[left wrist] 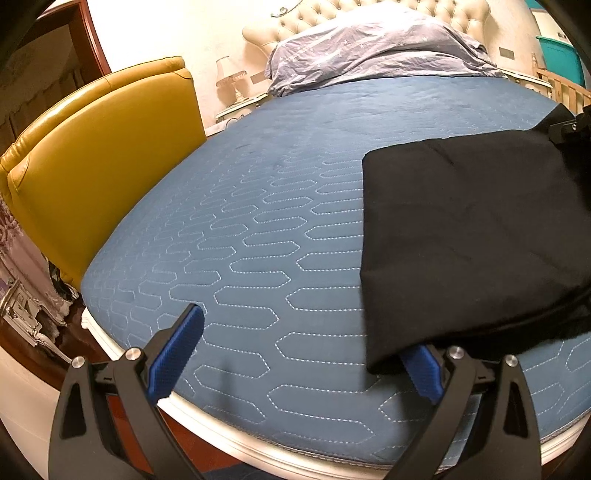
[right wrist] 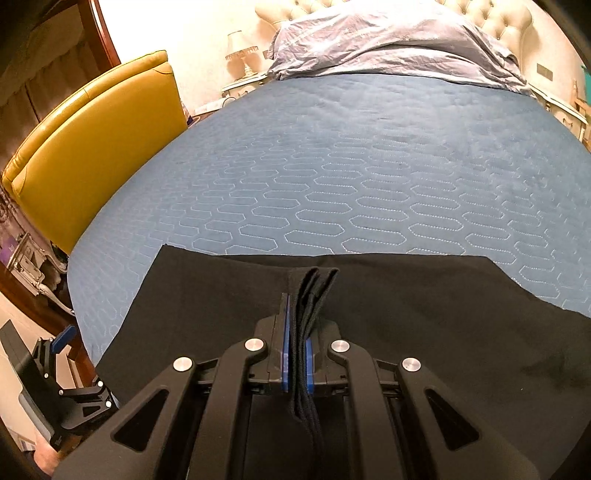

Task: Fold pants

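**Black pants half-folded at the foot of the bed**

The black pants (right wrist: 406, 314) lie on the blue quilted bed (left wrist: 258, 206), close to its near edge and toward the right-hand side, folded over into a broad flat panel with a straight far edge. The right gripper (right wrist: 296, 347) has its jaws pressed together on a bunched stack of the cloth's edges, several layers standing up between the blue pads (right wrist: 284, 354). The left gripper (left wrist: 295, 354) sits at the bed's near edge with its jaws spread wide; one blue pad stands clear over the quilt, the other is tucked under the near left corner of the pants. A rumpled grey-blue duvet (left wrist: 369, 48) is heaped at the head of the bed against the cream tufted headboard (left wrist: 317, 18). A yellow leather armchair (left wrist: 99, 155) stands just beside the bed's left edge.
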